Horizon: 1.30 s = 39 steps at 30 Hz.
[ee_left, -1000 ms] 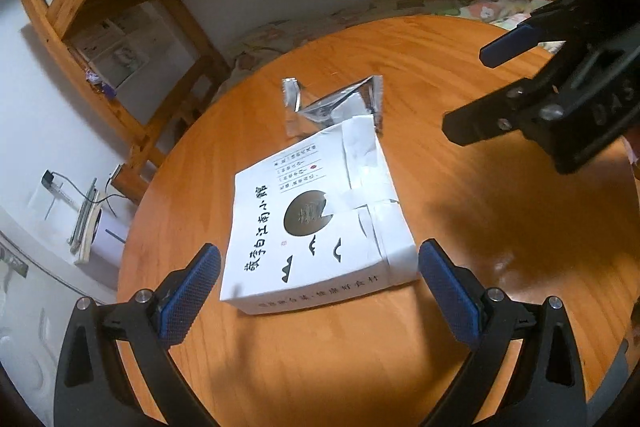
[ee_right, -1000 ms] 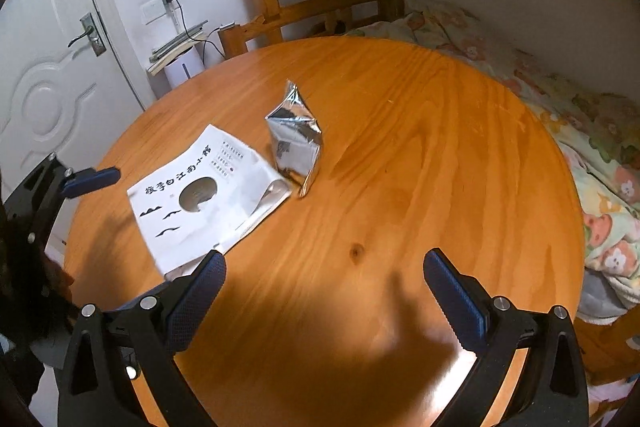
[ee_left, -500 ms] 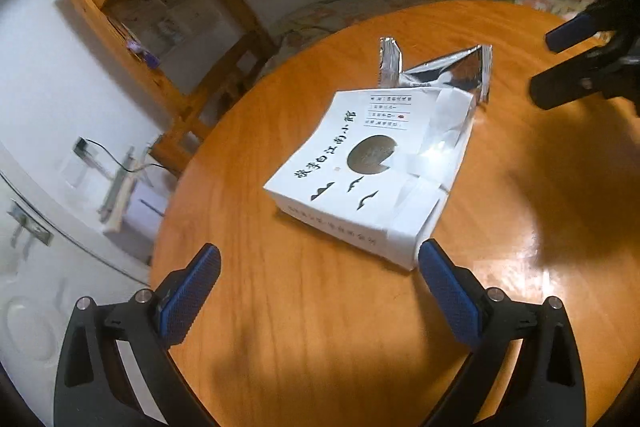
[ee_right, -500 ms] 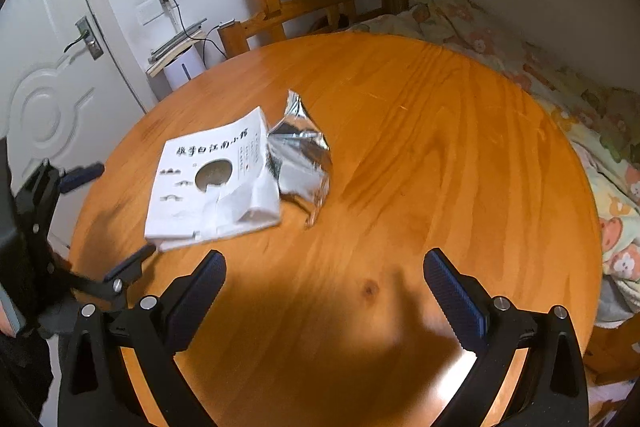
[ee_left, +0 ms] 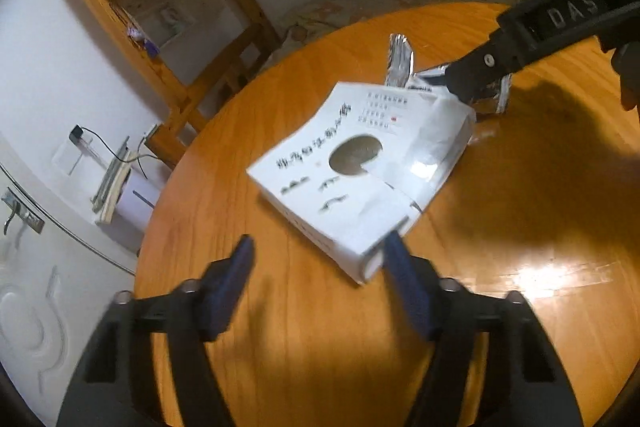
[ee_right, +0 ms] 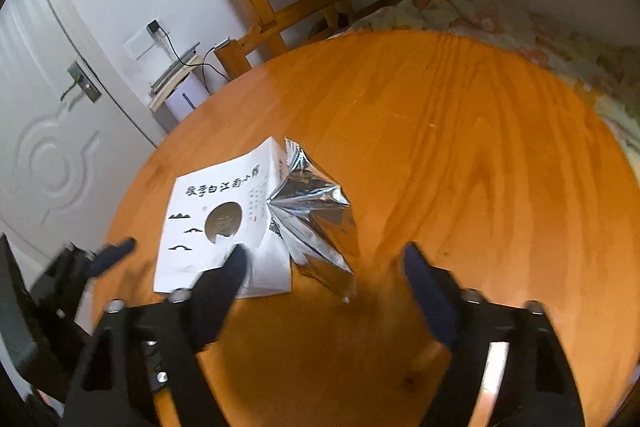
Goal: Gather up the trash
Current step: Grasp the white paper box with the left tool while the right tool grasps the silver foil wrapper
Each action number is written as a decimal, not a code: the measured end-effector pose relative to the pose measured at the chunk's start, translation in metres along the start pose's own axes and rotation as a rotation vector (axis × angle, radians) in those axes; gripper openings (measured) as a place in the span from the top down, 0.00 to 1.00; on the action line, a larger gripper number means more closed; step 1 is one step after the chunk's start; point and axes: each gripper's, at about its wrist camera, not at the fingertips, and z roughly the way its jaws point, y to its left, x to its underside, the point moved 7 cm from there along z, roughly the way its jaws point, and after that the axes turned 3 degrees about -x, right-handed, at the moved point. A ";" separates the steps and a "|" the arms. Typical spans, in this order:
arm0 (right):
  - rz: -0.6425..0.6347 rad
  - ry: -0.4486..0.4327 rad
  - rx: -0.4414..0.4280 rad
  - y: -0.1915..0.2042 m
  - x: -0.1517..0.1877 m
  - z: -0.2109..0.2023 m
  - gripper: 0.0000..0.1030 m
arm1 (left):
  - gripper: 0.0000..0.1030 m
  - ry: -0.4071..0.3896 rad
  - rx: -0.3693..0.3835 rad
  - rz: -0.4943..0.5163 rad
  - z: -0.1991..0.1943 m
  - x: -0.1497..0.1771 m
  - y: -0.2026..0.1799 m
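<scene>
- Two bits of trash on the round wooden tabletop [ee_right: 460, 131]: a flat white paper package [ee_right: 218, 215] with black characters and a round window, and a crumpled silver foil bag [ee_right: 316, 227] touching its far edge, partly tucked against it.
- The left tool [ee_left: 316, 263] is low over the tabletop with its jaws apart and nothing between them. One corner of the white package sits just by its right finger, not yet inside the gap as far as I can tell (the frame's blurry).
- The right tool [ee_right: 324, 267] is spread wide and empty too, with the foil bag lying roughly in the gap ahead of it. Its left finger overlaps the package's near edge in the right wrist view.
- What I'd worry about: the package lies flat, so the left tool might just push it across the slick wood instead of getting a finger under the corner.
- The two pieces are touching, so shoving one drags the other, and the foil could skate off sideways.
- Foil is springy and slippery, so a pinch on a loose fold may slip out.
- Both tools are converging on the same patch, so they could bump.
</scene>
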 end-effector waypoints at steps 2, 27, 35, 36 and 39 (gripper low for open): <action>0.022 0.010 -0.015 0.000 -0.002 0.007 0.29 | 0.48 -0.003 0.003 -0.016 0.003 0.001 0.003; 0.013 -0.039 -0.039 0.020 0.014 -0.019 0.82 | 0.86 -0.088 0.072 -0.140 -0.036 0.012 0.045; -0.026 -0.050 -0.010 0.047 0.043 -0.059 0.82 | 0.86 -0.128 0.081 -0.180 -0.081 0.039 0.069; -0.034 -0.049 -0.010 0.053 0.048 -0.063 0.82 | 0.86 -0.133 0.082 -0.185 -0.087 0.043 0.072; -0.054 -0.053 -0.009 0.065 0.061 -0.076 0.82 | 0.86 -0.144 0.082 -0.196 -0.105 0.057 0.080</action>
